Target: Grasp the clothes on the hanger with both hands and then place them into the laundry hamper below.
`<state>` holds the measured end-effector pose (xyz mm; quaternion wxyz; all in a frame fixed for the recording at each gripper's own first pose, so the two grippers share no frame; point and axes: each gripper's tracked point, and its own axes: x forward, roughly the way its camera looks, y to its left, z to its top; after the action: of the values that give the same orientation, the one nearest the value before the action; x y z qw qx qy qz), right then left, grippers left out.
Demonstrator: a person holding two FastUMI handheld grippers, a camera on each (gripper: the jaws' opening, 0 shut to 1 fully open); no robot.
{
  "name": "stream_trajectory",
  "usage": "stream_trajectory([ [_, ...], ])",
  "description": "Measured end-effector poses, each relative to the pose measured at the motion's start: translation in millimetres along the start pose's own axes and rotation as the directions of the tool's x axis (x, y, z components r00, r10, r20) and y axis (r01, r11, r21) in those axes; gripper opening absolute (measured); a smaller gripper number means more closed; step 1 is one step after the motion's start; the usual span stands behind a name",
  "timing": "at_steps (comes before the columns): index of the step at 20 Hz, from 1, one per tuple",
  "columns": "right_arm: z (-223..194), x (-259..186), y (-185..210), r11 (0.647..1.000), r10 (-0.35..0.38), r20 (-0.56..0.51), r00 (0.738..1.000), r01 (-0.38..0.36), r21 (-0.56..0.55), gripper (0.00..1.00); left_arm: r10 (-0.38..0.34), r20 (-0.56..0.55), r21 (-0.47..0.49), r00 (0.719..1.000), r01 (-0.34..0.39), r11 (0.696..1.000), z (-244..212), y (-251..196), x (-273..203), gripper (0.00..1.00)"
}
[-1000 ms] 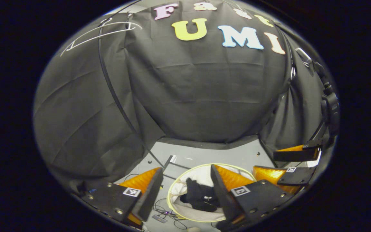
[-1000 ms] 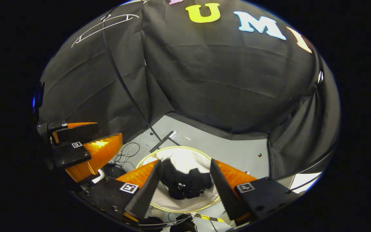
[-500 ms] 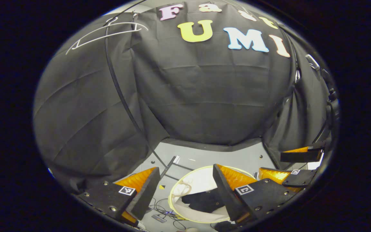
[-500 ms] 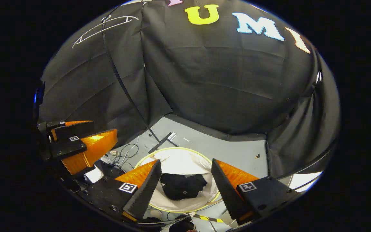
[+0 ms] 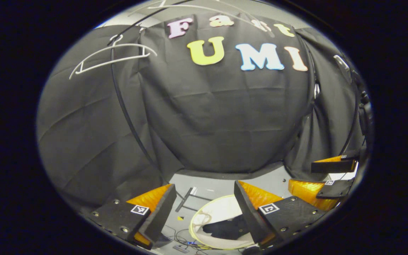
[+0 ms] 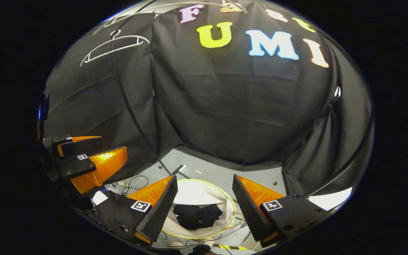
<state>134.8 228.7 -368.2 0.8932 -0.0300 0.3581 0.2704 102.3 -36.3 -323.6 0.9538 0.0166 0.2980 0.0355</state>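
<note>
A dark garment [image 6: 197, 216] lies bunched inside the round white laundry hamper [image 6: 204, 189] on the floor; in the left gripper view the garment [image 5: 225, 228] sits in the same hamper [image 5: 213, 212]. A bare white hanger [image 5: 110, 58] hangs on the black rail at upper left, seen in the right gripper view as the hanger [image 6: 113, 47]. My left gripper [image 5: 204, 212] is open above the hamper, with nothing between its fingers. My right gripper [image 6: 204, 207] is open too, empty, over the hamper. Each gripper appears at the edge of the other's view: right gripper [image 5: 331, 177], left gripper [image 6: 83, 159].
A black curved stand pole [image 5: 126, 117] runs from the hanger rail down to a foot bar [image 5: 187, 198] on the grey floor [image 6: 225, 173]. Loose cables [image 6: 133, 180] lie left of the hamper. Black cloth walls enclose the booth.
Both grippers have lifted and tilted up, so the hamper sits lower and smaller in each view. The garment has settled down inside the hamper. Both stay open.
</note>
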Motion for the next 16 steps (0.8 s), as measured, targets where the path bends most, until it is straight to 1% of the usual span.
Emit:
stream_trajectory([
  [4,30.5,-42.1,-6.9,0.998,-0.057,0.097,0.994,0.053,0.044,0.98,-0.049,0.106,0.009,0.993,0.048,0.999,45.3,5.6,-30.1,0.96],
  [8,57.7,-84.2,-15.5,0.993,-0.118,0.202,0.972,0.11,0.054,0.98,-0.078,0.223,0.016,0.972,0.077,0.997,89.9,13.7,-60.6,0.96],
  [9,62.7,-95.2,-18.9,0.991,-0.134,0.227,0.965,0.124,0.057,0.93,-0.084,0.245,0.014,0.966,0.083,0.996,97.0,16.2,-66.3,0.96],
  [10,70.9,-107.3,-22.5,0.988,-0.15,0.252,0.956,0.139,0.064,0.93,-0.091,0.263,0.013,0.96,0.091,0.996,106.0,20.3,-74.2,0.96],
  [11,77.5,-119.7,-25.9,0.986,-0.168,0.278,0.946,0.154,0.072,0.98,-0.096,0.283,0.01,0.954,0.097,0.995,114.2,25.0,-80.6,0.96],
  [12,85.0,-135.3,-28.6,0.982,-0.188,0.308,0.932,0.171,0.082,0.98,-0.099,0.303,0.009,0.948,0.101,0.995,120.1,28.8,-91.7,0.96],
  [13,88.9,-150.7,-30.0,0.978,-0.206,0.334,0.92,0.186,0.093,0.93,-0.102,0.321,0.008,0.942,0.105,0.994,127.2,32.9,-100.6,0.96],
  [15,99.5,-174.6,-34.4,0.971,-0.237,0.37,0.898,0.21,0.114,0.93,-0.108,0.354,0.007,0.929,0.113,0.994,139.0,42.4,-117.8,0.96],
  [16,102.8,-188.1,-36.6,0.967,-0.255,0.384,0.887,0.225,0.122,0.98,-0.111,0.37,0.007,0.923,0.116,0.993,143.9,47.3,-125.2,0.96],
])
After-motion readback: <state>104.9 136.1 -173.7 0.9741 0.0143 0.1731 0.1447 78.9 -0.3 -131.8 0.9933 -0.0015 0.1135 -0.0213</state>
